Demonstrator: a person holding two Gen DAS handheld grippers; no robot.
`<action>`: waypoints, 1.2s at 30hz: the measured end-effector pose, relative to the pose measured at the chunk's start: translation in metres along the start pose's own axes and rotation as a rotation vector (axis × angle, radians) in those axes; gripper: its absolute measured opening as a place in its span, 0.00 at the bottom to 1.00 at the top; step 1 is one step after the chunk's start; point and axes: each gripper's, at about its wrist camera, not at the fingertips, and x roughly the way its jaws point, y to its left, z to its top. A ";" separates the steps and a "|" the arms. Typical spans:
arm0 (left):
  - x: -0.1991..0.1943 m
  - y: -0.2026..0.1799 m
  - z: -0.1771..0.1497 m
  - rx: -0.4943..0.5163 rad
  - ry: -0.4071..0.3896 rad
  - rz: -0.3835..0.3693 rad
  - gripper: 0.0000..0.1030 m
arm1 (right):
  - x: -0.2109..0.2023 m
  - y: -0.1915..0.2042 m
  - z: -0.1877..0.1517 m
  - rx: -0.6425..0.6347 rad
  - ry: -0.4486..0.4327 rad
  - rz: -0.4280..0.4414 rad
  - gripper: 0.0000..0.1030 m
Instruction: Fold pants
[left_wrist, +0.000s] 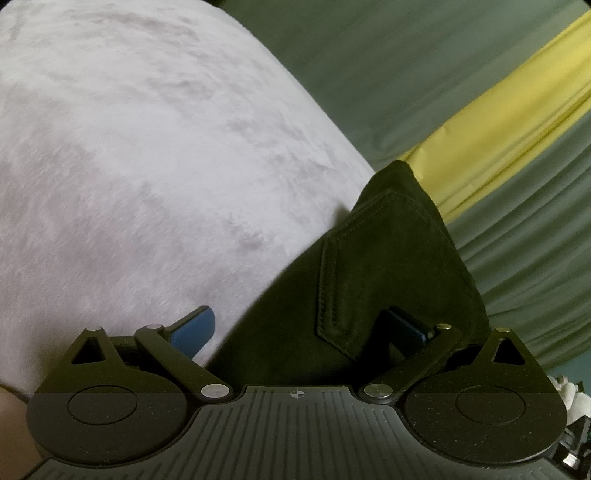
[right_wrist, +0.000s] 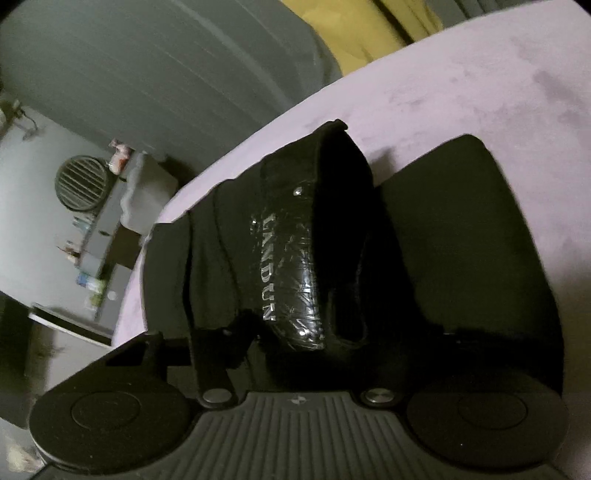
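Black pants (left_wrist: 373, 266) lie on a pale lilac plush surface (left_wrist: 147, 155). In the left wrist view a back pocket with stitching shows. My left gripper (left_wrist: 295, 328) is open, its blue fingers (left_wrist: 194, 328) spread wide; pants cloth lies between them and the right finger rests on the cloth. In the right wrist view the pants' waistband (right_wrist: 291, 266) with silver lettering bulges up right in front of the camera, beside a flat folded part (right_wrist: 461, 240). My right gripper's fingertips are buried in the black cloth, so its state is unclear.
Grey-green curtains with a yellow stripe (left_wrist: 509, 122) hang behind the surface's edge. In the right wrist view, a round vent (right_wrist: 83, 182) and shelves with small items (right_wrist: 92, 273) sit far left, beyond the surface's edge.
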 end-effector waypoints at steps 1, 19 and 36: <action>0.000 0.000 0.000 0.000 0.000 0.001 1.00 | 0.000 0.000 0.002 0.002 0.001 0.007 0.47; -0.022 -0.020 -0.008 0.155 -0.169 0.026 0.99 | -0.052 0.099 -0.013 -0.465 -0.238 -0.104 0.27; -0.001 -0.031 -0.010 0.251 -0.088 0.120 0.99 | -0.074 0.023 0.005 -0.228 -0.187 -0.458 0.67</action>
